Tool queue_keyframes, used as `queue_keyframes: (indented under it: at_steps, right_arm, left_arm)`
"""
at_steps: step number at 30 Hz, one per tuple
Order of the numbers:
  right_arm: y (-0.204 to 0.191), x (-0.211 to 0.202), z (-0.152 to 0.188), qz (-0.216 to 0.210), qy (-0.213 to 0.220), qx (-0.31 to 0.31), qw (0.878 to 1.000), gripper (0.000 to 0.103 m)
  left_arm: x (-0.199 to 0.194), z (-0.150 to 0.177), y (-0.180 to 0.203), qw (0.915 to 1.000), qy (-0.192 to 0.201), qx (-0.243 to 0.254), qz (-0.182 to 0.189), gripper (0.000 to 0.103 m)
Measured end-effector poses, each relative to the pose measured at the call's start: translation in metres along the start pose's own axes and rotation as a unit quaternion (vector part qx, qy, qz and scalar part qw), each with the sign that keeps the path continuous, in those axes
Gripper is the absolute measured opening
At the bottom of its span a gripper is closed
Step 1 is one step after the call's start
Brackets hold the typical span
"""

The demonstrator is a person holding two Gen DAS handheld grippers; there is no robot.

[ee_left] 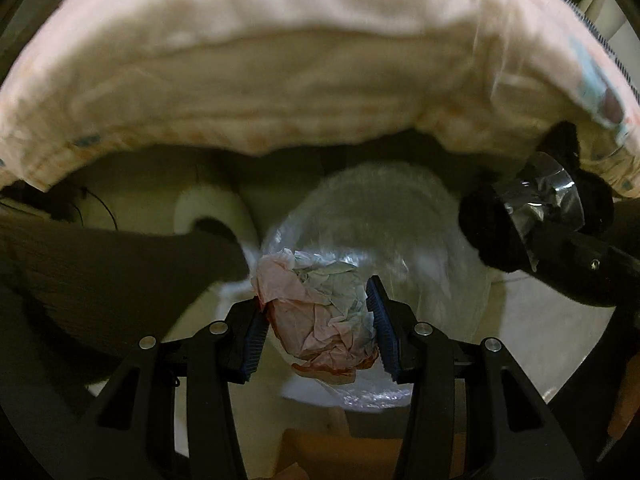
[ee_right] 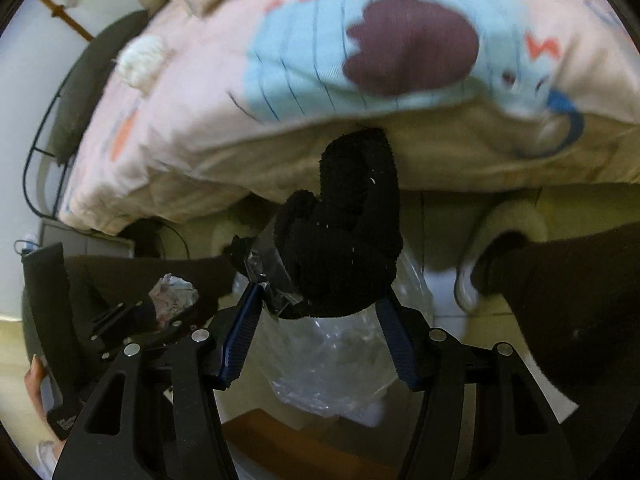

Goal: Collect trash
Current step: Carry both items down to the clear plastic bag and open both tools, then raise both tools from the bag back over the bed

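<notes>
My left gripper (ee_left: 316, 300) points down, shut on a crumpled ball of pink and white paper (ee_left: 320, 320). Right under it lies a clear plastic bag (ee_left: 380, 216) on the floor. In the right wrist view my right gripper (ee_right: 320, 300) is shut on a black fuzzy cloth (ee_right: 344, 232) together with a crinkled silvery wrapper (ee_right: 268, 276), above the same clear bag (ee_right: 340, 364). The right gripper (ee_left: 536, 216) shows at the right edge of the left wrist view. The left gripper (ee_right: 160, 312) with the paper ball (ee_right: 172, 292) sits at the lower left of the right wrist view.
A bed with a pink cartoon-print quilt (ee_right: 280, 80) overhangs the floor behind the bag. A person's dark trouser legs (ee_left: 100, 276) and white slippers (ee_right: 512, 220) stand on either side. A brown board (ee_right: 288, 444) lies nearest me on the pale tiled floor.
</notes>
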State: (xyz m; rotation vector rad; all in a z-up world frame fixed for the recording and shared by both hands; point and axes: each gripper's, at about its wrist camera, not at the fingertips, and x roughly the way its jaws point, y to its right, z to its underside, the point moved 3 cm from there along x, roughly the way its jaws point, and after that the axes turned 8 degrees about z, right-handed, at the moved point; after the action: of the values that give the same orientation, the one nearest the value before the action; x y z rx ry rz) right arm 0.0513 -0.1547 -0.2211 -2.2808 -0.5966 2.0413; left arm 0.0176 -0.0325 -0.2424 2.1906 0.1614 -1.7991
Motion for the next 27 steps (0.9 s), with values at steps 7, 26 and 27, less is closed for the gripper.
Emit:
queue_keyframes:
  at_steps: [7,26,27]
  right_arm:
    - [0.011,0.036,0.005,0.025,-0.047,0.023,0.998,0.053]
    - [0.031,0.07,0.002,0.089,-0.068,0.044,0.993,0.085]
    - [0.031,0.068,0.003,0.088,-0.066,0.043,0.993,0.085]
  left_arm:
    - [0.041,0.009,0.005,0.9983,-0.058,-0.006,-0.006,0.048]
    - [0.09,0.017,0.002,0.9913,-0.129,-0.007,-0.025,0.095]
    - [0.089,0.017,0.004,0.9917,-0.126,-0.004,-0.027,0.096]
